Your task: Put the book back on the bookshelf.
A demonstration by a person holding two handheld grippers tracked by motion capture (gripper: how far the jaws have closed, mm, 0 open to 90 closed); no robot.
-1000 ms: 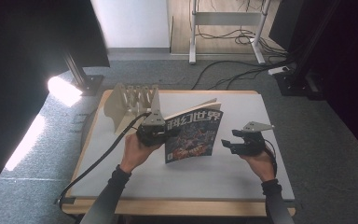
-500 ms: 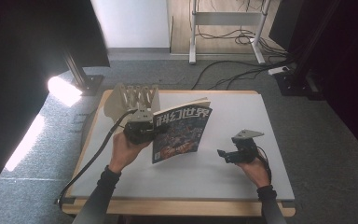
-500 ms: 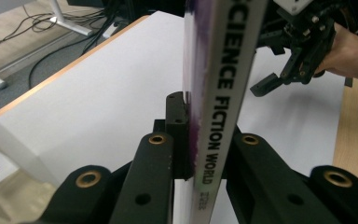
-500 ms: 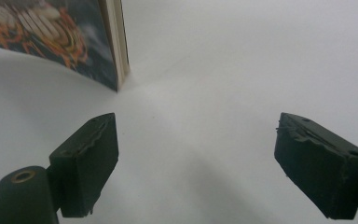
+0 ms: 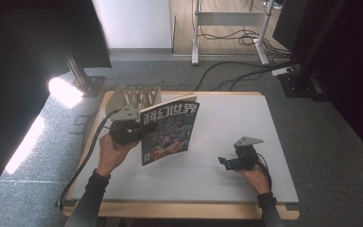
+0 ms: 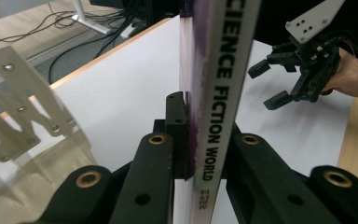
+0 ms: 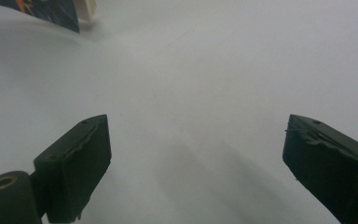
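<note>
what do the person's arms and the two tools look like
Both tools are black, with two blocky jaws on linked arms fixed by brass-coloured rivets. The left tool trails a black cable off the table's edge; the right tool carries a grey three-cornered plate with small holes. The person wears dark long sleeves with cuffs at the wrists.

Left hand-held gripper (image 5: 131,128) clamped tight; right hand-held gripper (image 5: 228,163) low, jaws just opening, empty.
</note>
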